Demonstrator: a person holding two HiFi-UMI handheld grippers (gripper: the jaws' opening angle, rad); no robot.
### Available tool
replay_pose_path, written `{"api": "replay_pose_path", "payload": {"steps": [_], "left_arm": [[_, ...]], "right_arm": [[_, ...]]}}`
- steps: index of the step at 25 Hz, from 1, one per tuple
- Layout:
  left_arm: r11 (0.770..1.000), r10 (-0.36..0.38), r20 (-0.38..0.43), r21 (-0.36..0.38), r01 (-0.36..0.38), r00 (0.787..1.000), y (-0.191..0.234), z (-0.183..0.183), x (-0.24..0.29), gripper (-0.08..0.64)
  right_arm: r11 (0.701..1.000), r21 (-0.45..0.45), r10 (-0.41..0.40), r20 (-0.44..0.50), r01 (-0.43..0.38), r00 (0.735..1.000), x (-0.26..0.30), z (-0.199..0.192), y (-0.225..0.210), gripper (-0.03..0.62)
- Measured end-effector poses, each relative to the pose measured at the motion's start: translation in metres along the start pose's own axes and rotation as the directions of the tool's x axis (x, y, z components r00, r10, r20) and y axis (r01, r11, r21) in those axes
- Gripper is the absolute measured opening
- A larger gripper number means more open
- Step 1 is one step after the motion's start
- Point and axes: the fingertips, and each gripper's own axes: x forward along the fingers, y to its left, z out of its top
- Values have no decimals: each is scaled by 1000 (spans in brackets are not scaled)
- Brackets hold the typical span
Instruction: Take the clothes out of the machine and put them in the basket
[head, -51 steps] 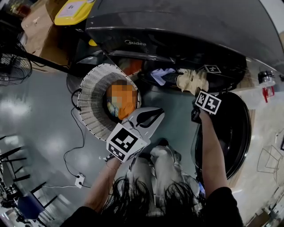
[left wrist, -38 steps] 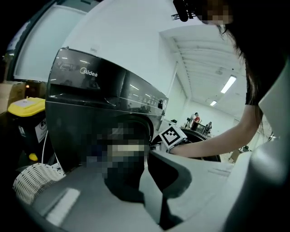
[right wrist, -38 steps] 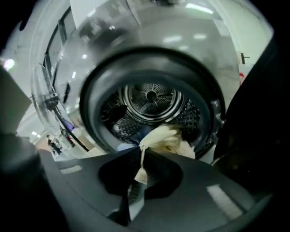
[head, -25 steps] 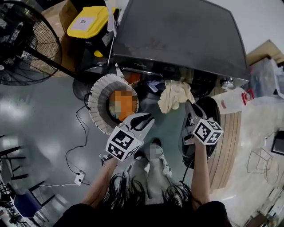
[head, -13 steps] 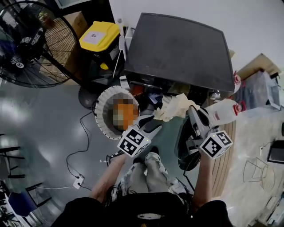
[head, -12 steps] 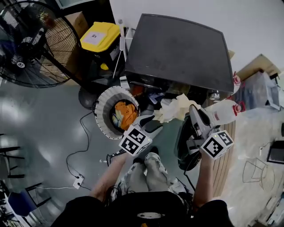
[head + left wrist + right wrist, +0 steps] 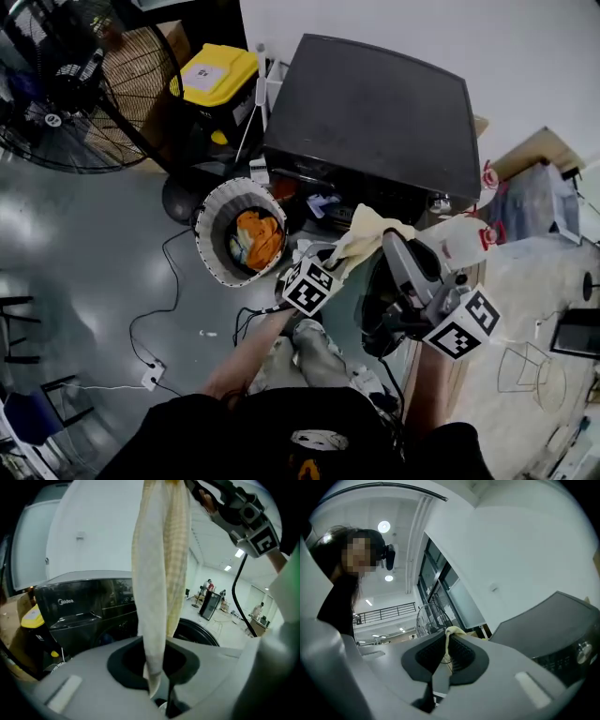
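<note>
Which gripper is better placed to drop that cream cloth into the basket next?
Right. The right gripper is shut on the cream cloth and carries it. The left gripper sits nearer the basket, but its fingers look together, with the cloth's end only hanging against them.

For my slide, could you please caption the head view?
Left gripper and right gripper hold a cream cloth near the white basket.

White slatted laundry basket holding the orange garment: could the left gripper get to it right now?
Probably yes. The white slatted laundry basket stands open-topped just beside the left gripper, with nothing seen between, though its jaws and the right gripper both grip the cream cloth.
</note>
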Motion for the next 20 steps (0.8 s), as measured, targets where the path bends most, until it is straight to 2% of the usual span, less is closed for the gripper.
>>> {"api": "replay_pose_path", "payload": {"steps": [1, 5, 9, 12, 14, 17, 20], "left_arm": [[1000, 10, 22, -12, -9, 1000, 2, 5, -5, 26], [999, 19, 97, -46, -15, 995, 9, 22, -39, 25], [993, 53, 211, -111, -30, 976, 18, 47, -80, 23], [988, 86, 317, -151, -39, 945, 26, 73, -115, 23], [987, 105, 377, -155, -49, 920, 29, 92, -138, 23], [988, 130, 439, -128, -82, 889, 32, 118, -170, 23], [986, 159, 492, -115, -118, 856, 34, 140, -198, 23]], "right_arm": [[1000, -12, 4, 1, -4, 1000, 0, 2, 2, 41], [999, -17, -28, 2, 28, 1000, -8, 3, -11, 41], [996, -14, -89, -93, 88, 992, -20, -31, -33, 43], [994, -34, -112, -212, 107, 971, -27, -73, -41, 43], [992, -79, -116, -293, 97, 949, -30, -100, -43, 44], [988, -145, -103, -383, 50, 918, -25, -131, -40, 54], [986, -168, -64, -442, -13, 895, -10, -153, -34, 74]]}}
